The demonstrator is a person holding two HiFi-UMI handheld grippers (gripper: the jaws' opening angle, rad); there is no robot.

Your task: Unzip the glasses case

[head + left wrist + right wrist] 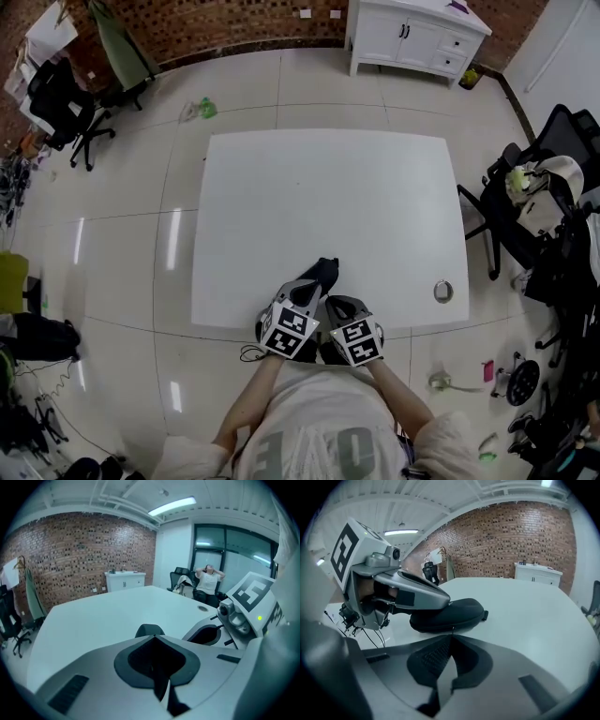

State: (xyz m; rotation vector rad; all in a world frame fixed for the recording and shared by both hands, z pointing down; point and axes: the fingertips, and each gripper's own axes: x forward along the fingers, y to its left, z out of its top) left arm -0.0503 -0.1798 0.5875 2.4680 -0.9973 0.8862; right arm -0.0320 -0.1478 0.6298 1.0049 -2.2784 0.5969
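A black zipped glasses case point(325, 272) point(450, 613) lies at the near edge of the white table point(328, 187). My left gripper point(312, 287) point(446, 603) is shut and lies along the top of the case. In its own view only the case's rounded end point(149, 630) shows past the tips point(153, 638). My right gripper point(332, 304) point(451, 637) is shut at the case's near side, where a thin zipper pull point(453, 629) runs from the seam into its tips. The two grippers sit close side by side.
A round cable hole point(443, 291) is in the table's near right corner. Office chairs point(525, 206) stand to the right and another chair point(61, 108) to the far left. A white cabinet point(412, 37) stands against the brick wall. My body is at the table's front edge.
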